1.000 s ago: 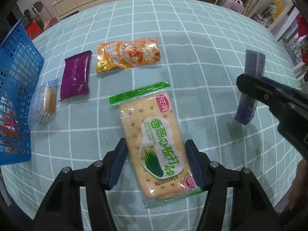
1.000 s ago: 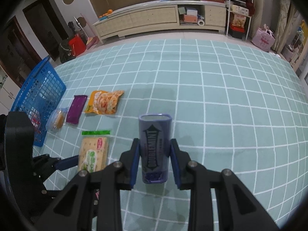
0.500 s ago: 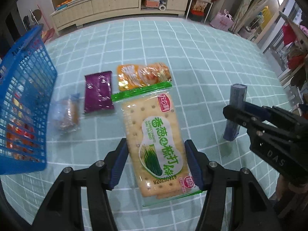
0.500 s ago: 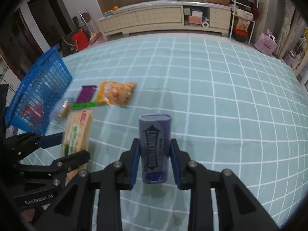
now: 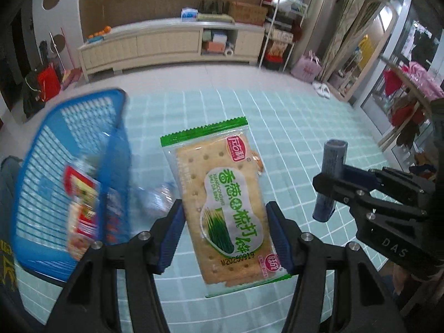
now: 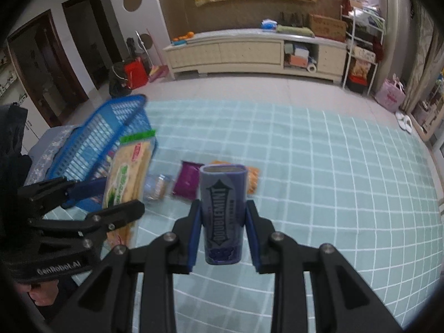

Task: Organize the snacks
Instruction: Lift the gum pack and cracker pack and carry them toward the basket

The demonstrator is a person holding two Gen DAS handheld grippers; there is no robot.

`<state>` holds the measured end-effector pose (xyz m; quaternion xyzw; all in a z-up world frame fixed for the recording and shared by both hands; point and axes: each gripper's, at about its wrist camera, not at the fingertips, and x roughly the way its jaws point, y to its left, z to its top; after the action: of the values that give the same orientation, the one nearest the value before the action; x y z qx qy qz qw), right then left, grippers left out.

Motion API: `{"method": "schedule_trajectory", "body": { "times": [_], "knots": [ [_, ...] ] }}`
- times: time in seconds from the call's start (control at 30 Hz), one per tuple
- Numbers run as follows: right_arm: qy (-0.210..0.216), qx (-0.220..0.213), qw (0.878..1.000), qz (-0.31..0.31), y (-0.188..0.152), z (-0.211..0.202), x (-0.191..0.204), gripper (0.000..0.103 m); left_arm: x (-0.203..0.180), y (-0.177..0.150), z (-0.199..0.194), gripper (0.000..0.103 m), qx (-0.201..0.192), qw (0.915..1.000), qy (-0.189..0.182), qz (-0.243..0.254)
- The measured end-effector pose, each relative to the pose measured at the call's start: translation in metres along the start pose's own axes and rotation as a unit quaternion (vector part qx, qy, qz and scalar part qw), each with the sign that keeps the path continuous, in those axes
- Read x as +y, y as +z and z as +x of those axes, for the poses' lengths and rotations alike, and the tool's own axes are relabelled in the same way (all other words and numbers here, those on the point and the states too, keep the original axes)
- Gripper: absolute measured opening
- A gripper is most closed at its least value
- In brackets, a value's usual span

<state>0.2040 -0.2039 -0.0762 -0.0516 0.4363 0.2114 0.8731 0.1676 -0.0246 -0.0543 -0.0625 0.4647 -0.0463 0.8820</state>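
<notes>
My left gripper [image 5: 223, 233] clamps the cracker packet [image 5: 226, 202] at frame centre, right of the blue basket [image 5: 69, 172]. My right gripper [image 6: 223, 234], jaws narrow, pinches the purple gum bottle [image 6: 223, 213] upright at lower centre.

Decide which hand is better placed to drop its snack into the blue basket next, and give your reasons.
Probably the left. Its tongs grip the clear-wrapped green-edged cracker packet right beside the blue plastic mesh basket. The right tongs, holding the purple Doublemint gum container, sit farther from it.
</notes>
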Motion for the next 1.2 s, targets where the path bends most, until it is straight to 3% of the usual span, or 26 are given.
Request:
{"method": "schedule_trajectory", "body": {
  "times": [0.2, 0.37, 0.63, 0.77, 0.93, 1.2],
  "knots": [
    [0.015, -0.017, 1.0, -0.006, 0.018, -0.009, 0.033, 0.035, 0.046, 0.01, -0.047, 0.056, -0.036, 0.9993, 0.008, 0.004],
    [0.031, -0.024, 0.999, -0.015, 0.032, -0.008, 0.065, 0.035, 0.08, 0.017, -0.064, 0.056, -0.05, 0.9987, 0.0, -0.013],
    [0.054, -0.029, 0.997, -0.045, 0.05, -0.003, 0.11, 0.035, 0.123, 0.026, -0.085, 0.056, -0.066, 0.9971, 0.024, -0.029],
    [0.054, -0.027, 0.996, -0.065, 0.059, 0.001, 0.131, 0.035, 0.133, 0.03, -0.084, 0.056, -0.06, 0.9969, 0.048, -0.017],
    [0.058, -0.028, 0.995, -0.078, 0.07, 0.01, 0.149, 0.035, 0.153, 0.039, -0.078, 0.056, -0.049, 0.9974, 0.042, -0.034],
    [0.053, 0.004, 0.995, -0.083, 0.075, 0.05, 0.159, 0.035, 0.168, 0.044, -0.047, 0.056, -0.019, 0.9982, 0.044, -0.036]
  ]
}}
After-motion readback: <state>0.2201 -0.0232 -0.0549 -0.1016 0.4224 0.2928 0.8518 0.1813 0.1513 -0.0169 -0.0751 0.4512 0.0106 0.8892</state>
